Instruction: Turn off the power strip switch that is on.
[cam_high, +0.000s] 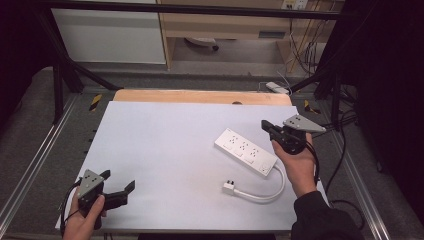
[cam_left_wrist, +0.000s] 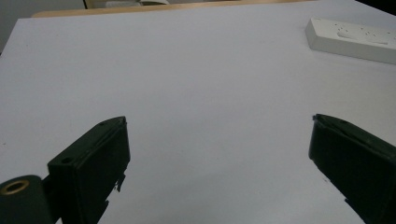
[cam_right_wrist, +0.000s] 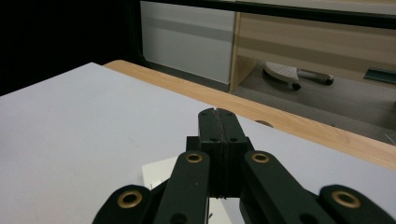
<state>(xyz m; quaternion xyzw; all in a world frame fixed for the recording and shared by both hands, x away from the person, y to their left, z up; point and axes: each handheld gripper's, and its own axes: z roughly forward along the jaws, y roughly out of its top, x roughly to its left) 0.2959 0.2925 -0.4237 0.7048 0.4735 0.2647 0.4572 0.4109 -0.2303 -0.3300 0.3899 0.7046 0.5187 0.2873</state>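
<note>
A white power strip (cam_high: 245, 149) lies on the white table sheet (cam_high: 165, 145) right of centre, its white cord curling to a plug (cam_high: 229, 187) nearer the front. My right gripper (cam_high: 265, 124) hovers just beyond the strip's far right end, jaws pressed together with nothing between them; in the right gripper view the shut jaws (cam_right_wrist: 218, 114) point toward the table's wooden back edge, a corner of the power strip (cam_right_wrist: 161, 171) showing beneath them. My left gripper (cam_high: 119, 181) rests at the front left corner, jaws wide apart and empty. The left gripper view has the power strip (cam_left_wrist: 355, 39) far off.
A wooden strip (cam_high: 202, 96) runs along the table's back edge. Black frame bars and cables (cam_high: 345, 150) stand at the right side. Beyond the table are a cabinet (cam_high: 107, 35) and a wheeled base (cam_high: 201, 43) on the floor.
</note>
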